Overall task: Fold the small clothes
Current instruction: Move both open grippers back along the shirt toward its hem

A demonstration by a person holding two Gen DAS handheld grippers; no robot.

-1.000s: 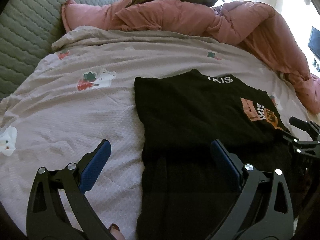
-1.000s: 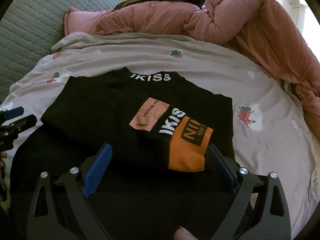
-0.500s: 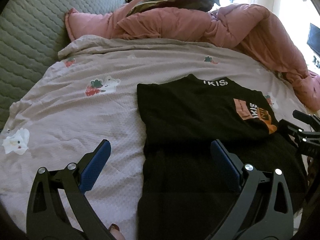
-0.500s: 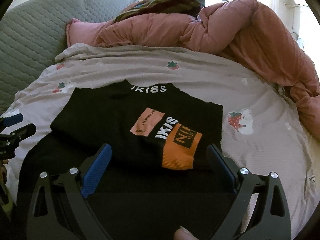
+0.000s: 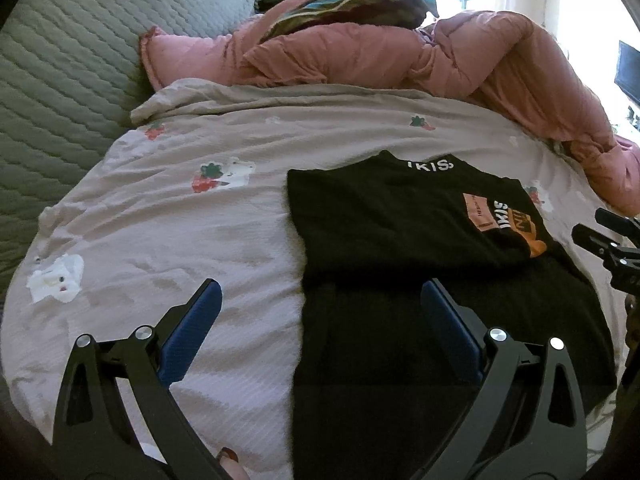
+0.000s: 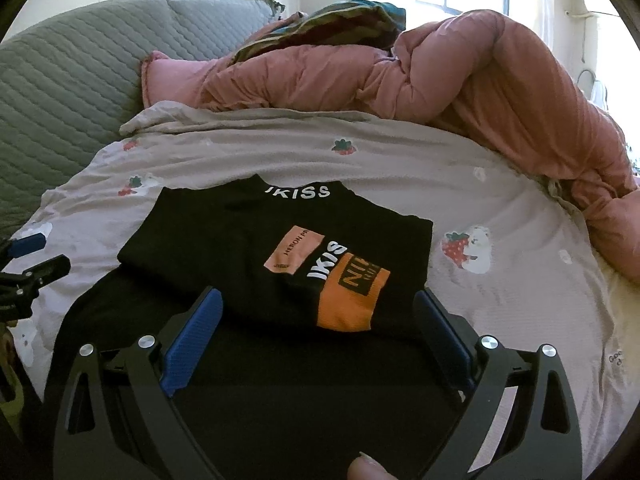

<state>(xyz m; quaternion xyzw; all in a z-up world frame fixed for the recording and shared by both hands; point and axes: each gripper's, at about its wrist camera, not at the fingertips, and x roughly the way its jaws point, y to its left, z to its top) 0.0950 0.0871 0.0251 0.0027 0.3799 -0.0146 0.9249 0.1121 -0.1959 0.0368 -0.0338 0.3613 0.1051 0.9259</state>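
The black knit shirt (image 6: pixel 240 240) lies folded on the waffle-textured bed sheet (image 6: pixel 500 280); both hand-held grippers, left (image 5: pixel 320 308) and right (image 6: pixel 318 312), are wide, empty, and farther back than before.

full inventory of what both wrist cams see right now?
shirt: 1, black with orange and pink patches, partly folded, centre of bed
bedsheet: 1, pale pink with strawberry prints, under the shirt
quilt: 1, pink, bunched along far and right side
cushion: 1, dark striped, on top of the quilt
headboard: 1, grey quilted, left
left gripper: 1, black with blue pads, open, over shirt's left edge
right gripper: 1, black with blue pads, open, over shirt
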